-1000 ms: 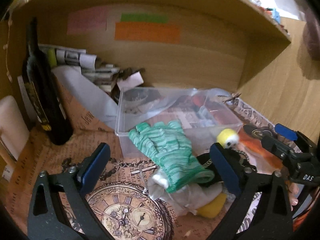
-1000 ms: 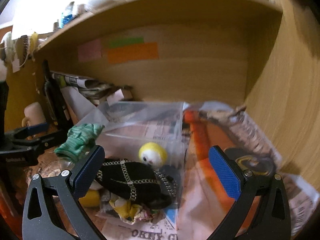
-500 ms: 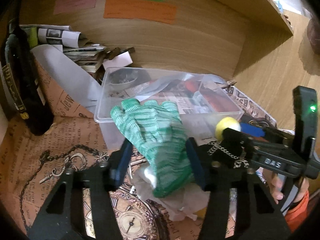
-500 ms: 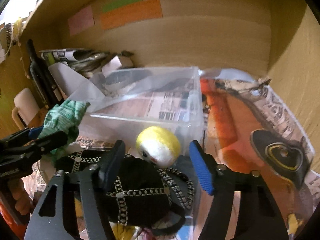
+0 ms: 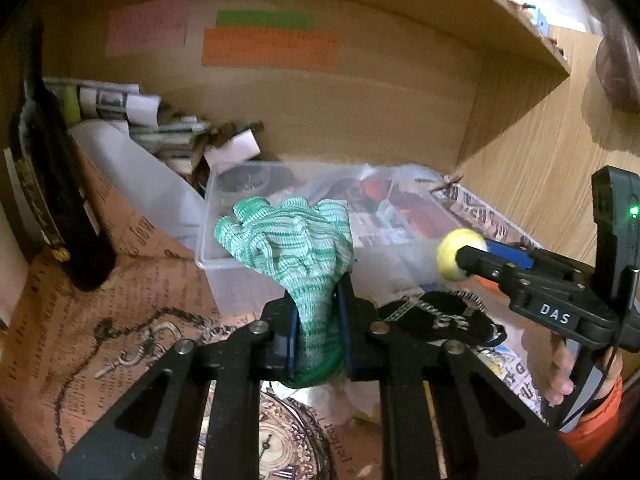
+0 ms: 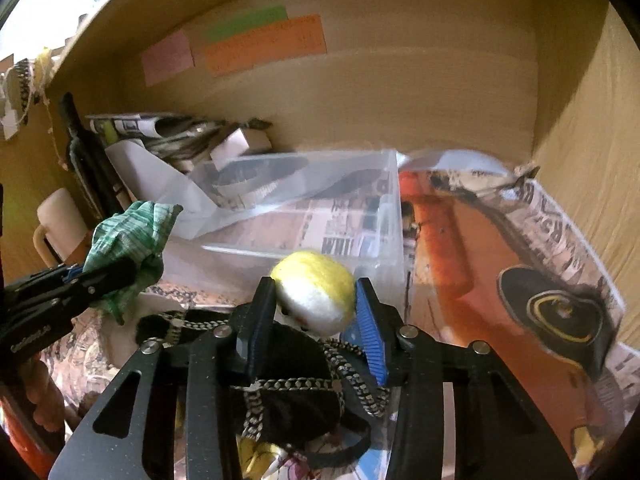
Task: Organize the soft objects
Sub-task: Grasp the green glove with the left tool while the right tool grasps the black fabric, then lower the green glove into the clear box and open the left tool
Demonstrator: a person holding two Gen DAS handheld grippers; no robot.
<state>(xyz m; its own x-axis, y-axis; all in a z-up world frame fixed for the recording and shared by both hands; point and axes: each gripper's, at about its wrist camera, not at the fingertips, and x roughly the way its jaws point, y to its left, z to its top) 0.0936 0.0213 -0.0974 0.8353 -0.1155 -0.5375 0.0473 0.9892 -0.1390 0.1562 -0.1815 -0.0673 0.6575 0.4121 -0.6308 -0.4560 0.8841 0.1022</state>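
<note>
Glove (image 5: 294,248) in green-and-white knit being pinched at the cuff by the left gripper (image 5: 316,338), jaws closing tight on the fabric, knit fingers fanning up and over the near rim of the clear plastic bin (image 5: 224,262). Also showing in the right wrist view, at the left edge, as a bunched green bundle (image 6: 128,240) sticking out past the black fingers. Ball (image 6: 316,290), fuzzy, yellow on top and white below, sitting between the blue pads of the right gripper (image 6: 314,312), jaws closing in on it from both sides, pads pressing its flanks. Seen from the left wrist view as a small yellow round (image 5: 454,254) at the tip of the right gripper (image 5: 476,258), with a hand (image 5: 560,376) and an orange sleeve (image 5: 592,428) wrapping the handle below. Lying under the ball, just in front of the bin: a black soft item with chain trim (image 6: 288,384), over a crumpled yellow-patterned cloth (image 6: 264,456). Standing behind all this: a wooden alcove with pink, green and orange notes (image 5: 268,46) on its back wall, rolled newspapers (image 5: 120,100) at back left, a dark bottle (image 5: 56,208) upright at far left, printed paper (image 5: 80,320) covering the floor. Bin holding no soft thing that can be made out.
</note>
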